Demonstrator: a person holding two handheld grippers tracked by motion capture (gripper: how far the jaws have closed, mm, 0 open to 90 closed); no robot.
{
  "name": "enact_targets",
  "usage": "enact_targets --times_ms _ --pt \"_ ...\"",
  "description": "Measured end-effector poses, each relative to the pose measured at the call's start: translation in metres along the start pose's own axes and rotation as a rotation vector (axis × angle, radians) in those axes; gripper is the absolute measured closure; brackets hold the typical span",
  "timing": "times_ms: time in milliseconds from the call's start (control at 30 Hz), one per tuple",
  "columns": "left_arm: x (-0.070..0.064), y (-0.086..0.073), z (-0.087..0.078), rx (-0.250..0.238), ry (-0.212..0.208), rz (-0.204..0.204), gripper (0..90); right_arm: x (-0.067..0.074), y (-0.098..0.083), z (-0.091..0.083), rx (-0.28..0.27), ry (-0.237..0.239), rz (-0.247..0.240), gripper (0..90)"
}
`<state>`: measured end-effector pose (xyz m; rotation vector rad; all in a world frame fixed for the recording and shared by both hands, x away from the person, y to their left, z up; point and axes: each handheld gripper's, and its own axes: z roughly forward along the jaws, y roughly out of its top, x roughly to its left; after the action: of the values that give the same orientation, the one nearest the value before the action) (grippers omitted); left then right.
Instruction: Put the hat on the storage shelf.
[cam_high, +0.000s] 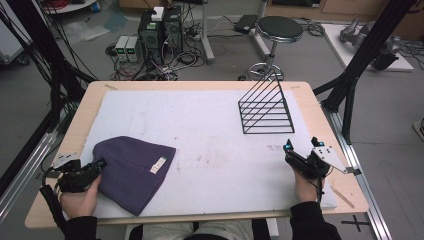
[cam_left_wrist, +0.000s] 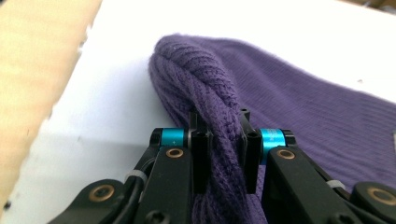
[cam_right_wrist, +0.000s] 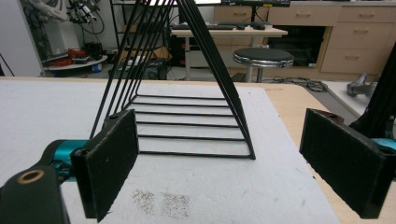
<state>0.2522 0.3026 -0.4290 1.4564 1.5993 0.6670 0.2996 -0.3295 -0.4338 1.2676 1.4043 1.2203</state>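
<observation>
My left gripper (cam_left_wrist: 218, 140) pinches a bunched fold of the purple ribbed knit beanie (cam_high: 134, 170), which lies on the white padded mat (cam_high: 210, 135) near the table's front left corner. My right gripper (cam_right_wrist: 219, 163) rests near the front right edge, jaws spread wide and holding nothing, facing the black triangular wire rack (cam_high: 266, 107) towards the back right.

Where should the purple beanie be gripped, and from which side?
At its rounded crown end, from the table's left edge: the beanie lies flat, and the knit there bunches into a ridge that the left gripper already pinches shut.
</observation>
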Motion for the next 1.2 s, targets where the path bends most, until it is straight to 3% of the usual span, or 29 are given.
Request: enact_targets --times_ms 67,100,200,333,367,533,767,967,1200 --pt "-0.002 0.001 -0.001 -0.015 -0.002 0.008 79.7 0.000 0.000 0.000 0.001 0.000 -0.001 11.0" --pt "-0.006 0.003 -0.004 -0.040 -0.015 0.033 79.7 0.000 0.000 0.000 0.000 0.001 0.000 11.0" --pt "-0.010 0.008 -0.007 -0.065 -0.046 0.048 79.7 0.000 0.000 0.000 0.000 0.001 0.000 11.0" --pt "-0.016 0.013 -0.011 -0.099 -0.051 0.089 79.7 0.000 0.000 0.000 0.000 0.000 0.000 11.0" --pt "-0.022 0.017 -0.012 -0.117 -0.038 0.135 79.7 0.000 0.000 0.000 0.000 0.000 0.000 11.0" --pt "-0.040 0.023 -0.015 -0.171 -0.018 0.260 79.6 0.000 0.000 0.000 0.001 -0.002 0.005 11.0" --pt "-0.060 0.033 -0.025 -0.228 -0.042 0.376 79.6 0.000 0.000 -0.001 -0.001 0.001 0.008 11.0" --pt "-0.075 0.043 -0.029 -0.283 -0.080 0.437 79.6 0.000 0.000 -0.001 -0.008 -0.003 0.003 11.0" --pt "-0.095 0.056 -0.033 -0.441 -0.128 0.520 79.5 0.000 0.000 -0.001 -0.009 -0.004 0.006 11.0"
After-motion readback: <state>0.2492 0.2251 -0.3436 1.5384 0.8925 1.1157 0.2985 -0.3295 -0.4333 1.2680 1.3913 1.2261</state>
